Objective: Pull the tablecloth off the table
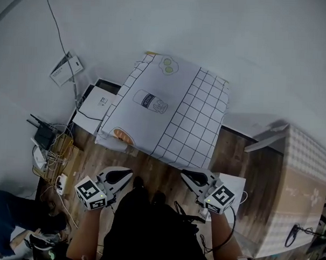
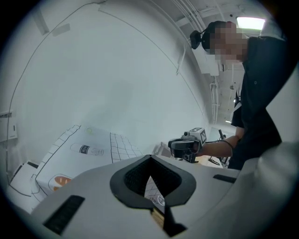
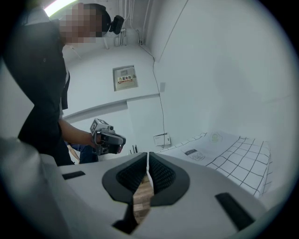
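Head view: tablecloth [image 1: 169,108] lay spread over the tabletop, fully on. Left tongs [image 1: 126,175] & right tongs [image 1: 189,175] hung over the wood floor [image 1: 91,158], short of cloth's near edge.
Left gripper view: tongs pressed together, nothing pinched.
Right gripper view: same, empty.
Judged: approach, grip & pull all outstanding.

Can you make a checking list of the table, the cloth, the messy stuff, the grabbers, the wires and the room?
Surface: tabletop hidden under the cloth.
Job's things: tablecloth, white with grid and printed pictures, lying flat on the table.
Clutter: white boxes beside the table.
Grippers: left gripper and right gripper shut, empty, short of the cloth.
Cables: tangle of cables on the floor.
Surroundings: wooden floor, white wall.
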Demonstrator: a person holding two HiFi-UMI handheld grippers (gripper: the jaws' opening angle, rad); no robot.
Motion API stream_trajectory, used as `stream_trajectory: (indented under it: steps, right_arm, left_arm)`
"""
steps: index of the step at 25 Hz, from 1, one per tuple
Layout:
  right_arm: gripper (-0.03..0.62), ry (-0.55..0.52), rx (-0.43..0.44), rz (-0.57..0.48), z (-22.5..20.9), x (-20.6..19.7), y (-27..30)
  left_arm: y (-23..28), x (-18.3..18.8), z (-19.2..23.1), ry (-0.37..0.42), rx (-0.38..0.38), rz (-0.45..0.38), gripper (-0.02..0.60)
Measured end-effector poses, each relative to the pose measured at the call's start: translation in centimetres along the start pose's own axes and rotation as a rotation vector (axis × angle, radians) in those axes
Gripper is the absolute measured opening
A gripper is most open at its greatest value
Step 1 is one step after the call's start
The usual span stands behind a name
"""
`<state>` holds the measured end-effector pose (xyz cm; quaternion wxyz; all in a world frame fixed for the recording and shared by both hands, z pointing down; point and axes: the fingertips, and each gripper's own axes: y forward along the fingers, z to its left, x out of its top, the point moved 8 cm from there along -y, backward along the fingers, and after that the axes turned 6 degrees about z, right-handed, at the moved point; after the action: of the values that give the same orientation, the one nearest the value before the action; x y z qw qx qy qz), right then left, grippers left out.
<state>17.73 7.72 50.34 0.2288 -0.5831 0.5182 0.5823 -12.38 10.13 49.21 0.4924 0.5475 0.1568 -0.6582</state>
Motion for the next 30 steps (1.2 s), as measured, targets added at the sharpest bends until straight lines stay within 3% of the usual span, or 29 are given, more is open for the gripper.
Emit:
stream_trajectory:
  steps: [6, 15, 23, 30]
  right_arm:
    - [0.023, 0.020, -0.036, 0.019, -4.5, 1.1, 3.4]
    - [0.023, 0.051, -0.126, 0.036, -12.3, 5.4, 9.3]
    - [0.025, 0.054, -0.201, 0.069, -17.2, 8.0, 13.2]
    - [0.025, 0.067, -0.262, 0.217, -20.3, 8.6, 15.9]
  left_arm:
    - [3.1, 3.3, 6.0, 0.096, -0.042, 0.028, 0.008]
    - [8.2, 8.6, 16.7, 0.114, -0.148, 0.068, 0.008]
    - [11.8, 12.5, 24.2, 0.215, -0.164, 0.157, 0.008]
    - [14.5, 13.3, 28.7, 0.297, -0.197, 0.194, 0.008]
